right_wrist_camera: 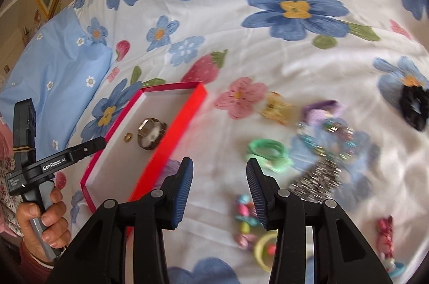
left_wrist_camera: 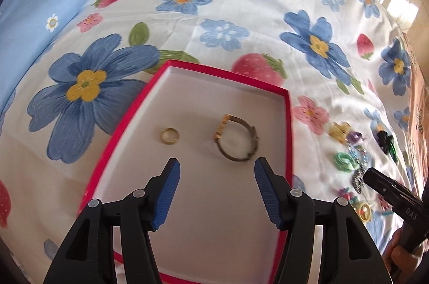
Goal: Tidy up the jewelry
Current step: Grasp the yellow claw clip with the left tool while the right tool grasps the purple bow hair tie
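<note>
My R hand-held gripper (right_wrist_camera: 219,167) empty, jaws apart, over bed (right_wrist_camera: 241,48). Loose jewelry pile (right_wrist_camera: 321,150) lies just ahead-right; green hair ties (right_wrist_camera: 268,152) nearest its right pad. L hand-held gripper (left_wrist_camera: 217,167) empty, jaws apart, over red box (left_wrist_camera: 287,123) w/ ring (left_wrist_camera: 169,135), watch (left_wrist_camera: 236,139). R nearer pile, I'd pick w/ R.

Bright daylight; fisheye warp; motion blur
</note>
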`<state>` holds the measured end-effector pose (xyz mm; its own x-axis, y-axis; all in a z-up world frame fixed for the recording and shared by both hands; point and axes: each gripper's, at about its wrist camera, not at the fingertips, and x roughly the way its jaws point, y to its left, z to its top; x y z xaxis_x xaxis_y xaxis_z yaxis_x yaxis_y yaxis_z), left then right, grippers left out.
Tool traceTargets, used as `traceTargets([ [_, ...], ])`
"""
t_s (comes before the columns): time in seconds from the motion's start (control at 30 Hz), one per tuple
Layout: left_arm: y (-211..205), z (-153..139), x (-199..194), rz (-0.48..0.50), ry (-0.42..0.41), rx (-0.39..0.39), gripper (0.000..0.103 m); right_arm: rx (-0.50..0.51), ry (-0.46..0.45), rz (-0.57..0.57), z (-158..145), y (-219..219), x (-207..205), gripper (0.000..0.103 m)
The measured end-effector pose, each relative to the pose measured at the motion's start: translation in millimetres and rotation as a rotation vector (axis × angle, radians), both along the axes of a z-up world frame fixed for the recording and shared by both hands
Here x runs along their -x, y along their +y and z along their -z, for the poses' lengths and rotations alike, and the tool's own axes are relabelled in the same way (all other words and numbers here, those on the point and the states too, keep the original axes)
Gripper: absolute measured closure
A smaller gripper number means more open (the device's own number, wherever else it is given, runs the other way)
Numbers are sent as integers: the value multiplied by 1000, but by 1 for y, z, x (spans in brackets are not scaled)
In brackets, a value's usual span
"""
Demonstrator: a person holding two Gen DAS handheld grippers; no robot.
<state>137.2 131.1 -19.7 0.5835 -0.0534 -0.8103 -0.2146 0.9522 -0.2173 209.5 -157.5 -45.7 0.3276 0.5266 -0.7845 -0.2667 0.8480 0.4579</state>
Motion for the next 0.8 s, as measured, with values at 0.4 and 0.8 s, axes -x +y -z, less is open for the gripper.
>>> traceTargets([
  [0.4, -58, -13, -12, 141, 0, -34, 41, 33, -16, 137, -4, -75, 10, 60],
  [0.8, -108, -8, -50, 280, 13, -84, 40, 62, -7, 172, 13, -100, -9, 60],
])
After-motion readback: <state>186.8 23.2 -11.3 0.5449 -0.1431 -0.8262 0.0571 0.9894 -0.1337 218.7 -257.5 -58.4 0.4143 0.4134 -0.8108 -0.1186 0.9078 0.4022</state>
